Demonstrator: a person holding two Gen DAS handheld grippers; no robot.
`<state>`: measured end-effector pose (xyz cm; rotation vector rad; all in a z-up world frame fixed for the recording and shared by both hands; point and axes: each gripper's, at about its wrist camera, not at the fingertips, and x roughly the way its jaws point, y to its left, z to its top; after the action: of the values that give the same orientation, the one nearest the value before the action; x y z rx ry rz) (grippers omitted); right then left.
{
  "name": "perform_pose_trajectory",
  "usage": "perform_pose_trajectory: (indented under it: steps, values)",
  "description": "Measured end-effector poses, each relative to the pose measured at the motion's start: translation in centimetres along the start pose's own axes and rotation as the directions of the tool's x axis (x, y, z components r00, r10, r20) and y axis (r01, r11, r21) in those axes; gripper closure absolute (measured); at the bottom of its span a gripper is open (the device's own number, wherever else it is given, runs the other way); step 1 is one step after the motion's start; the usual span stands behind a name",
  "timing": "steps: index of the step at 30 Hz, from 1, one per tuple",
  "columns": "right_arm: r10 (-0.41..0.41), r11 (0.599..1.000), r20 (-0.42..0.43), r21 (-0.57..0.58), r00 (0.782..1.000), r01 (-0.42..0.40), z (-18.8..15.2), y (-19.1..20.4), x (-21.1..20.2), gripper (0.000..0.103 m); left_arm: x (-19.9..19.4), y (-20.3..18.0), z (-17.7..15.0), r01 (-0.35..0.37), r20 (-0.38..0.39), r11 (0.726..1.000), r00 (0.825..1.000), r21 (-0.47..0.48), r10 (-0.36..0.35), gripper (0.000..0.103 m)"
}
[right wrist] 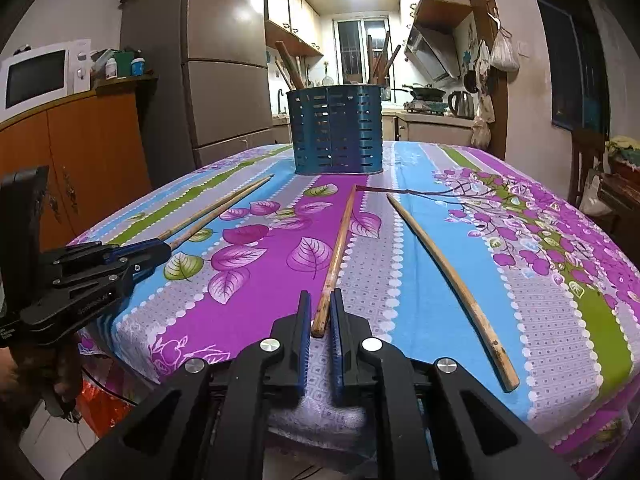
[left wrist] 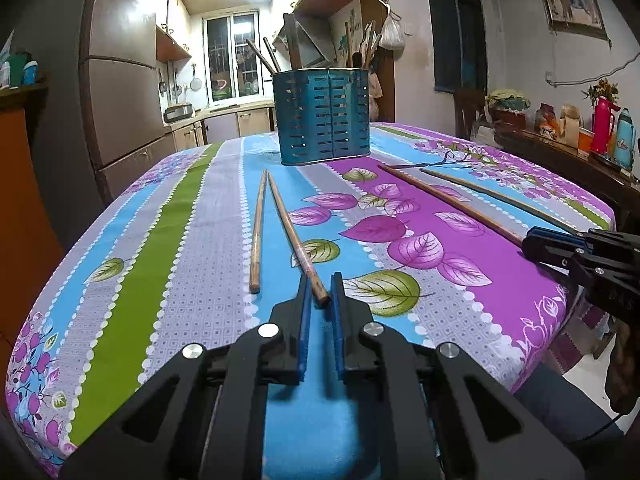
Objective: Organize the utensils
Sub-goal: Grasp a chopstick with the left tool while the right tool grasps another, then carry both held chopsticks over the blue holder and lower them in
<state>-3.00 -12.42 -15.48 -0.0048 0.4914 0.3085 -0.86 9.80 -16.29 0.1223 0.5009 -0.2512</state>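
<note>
A blue slotted utensil holder (left wrist: 325,116) stands at the table's far side with several sticks in it; it also shows in the right wrist view (right wrist: 338,130). Two brown chopsticks lie ahead of my left gripper (left wrist: 320,284); the near end of the right one (left wrist: 294,236) lies between its open blue pads, the other (left wrist: 258,232) lies to the left. In the right wrist view, my right gripper (right wrist: 320,302) is open around the near end of a chopstick (right wrist: 336,256). A curved chopstick (right wrist: 452,280) lies to its right.
The table wears a flowered cloth of purple, blue and green stripes (left wrist: 152,248). A fridge (right wrist: 224,60) and an orange cabinet with a microwave (right wrist: 36,76) stand to the left. A side shelf with flasks (left wrist: 600,132) stands to the right.
</note>
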Motion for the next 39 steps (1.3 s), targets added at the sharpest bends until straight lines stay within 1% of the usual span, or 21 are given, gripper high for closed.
perform_pose_trajectory:
  steps: [3,8,12,18,22,26,32,34,39]
  values:
    - [0.002,1.000,0.008,0.007,1.000,-0.002,-0.2,0.0,-0.2,0.091,0.0,-0.1,-0.2,-0.012,0.018,1.000,1.000,-0.009,0.012,0.094]
    - [-0.014,1.000,0.024,-0.017,1.000,0.015,-0.4,0.3,-0.4,0.091,-0.1,-0.5,-0.5,-0.039,0.052,0.999,0.998,-0.002,0.039,0.094]
    - [-0.019,1.000,0.043,-0.018,0.999,0.020,-0.7,0.3,-0.4,0.091,0.5,-0.4,-0.3,-0.044,0.066,0.999,0.997,-0.004,0.044,0.094]
    - [-0.027,0.999,0.057,-0.021,0.998,0.028,-0.8,0.5,-0.5,0.092,0.4,-0.8,-0.4,-0.078,0.077,0.997,0.994,0.001,0.077,0.094]
    - [-0.012,1.000,0.064,-0.009,0.998,0.012,-0.8,0.3,-0.8,0.096,0.1,-0.8,-0.2,-0.088,0.077,0.996,0.993,-0.018,0.089,0.098]
    - [-0.003,1.000,0.080,-0.016,0.997,0.005,-0.2,0.5,-1.6,0.096,-1.1,-0.7,0.5,-0.086,0.106,0.996,0.990,-0.022,0.088,0.098]
    - [0.001,0.999,0.146,-0.043,0.989,0.006,2.4,0.7,-4.4,0.096,-3.9,-0.7,3.2,-0.074,0.201,0.997,0.977,-0.019,0.076,0.098]
    - [0.005,0.998,0.178,-0.060,0.984,0.006,3.8,0.7,-5.5,0.096,-4.9,-0.9,4.4,-0.073,0.244,0.997,0.967,-0.011,0.073,0.098]
    - [0.034,0.995,0.241,-0.097,0.970,-0.010,7.6,0.4,-7.1,0.096,-5.8,-0.9,7.1,-0.075,0.313,0.997,0.947,0.006,0.069,0.098]
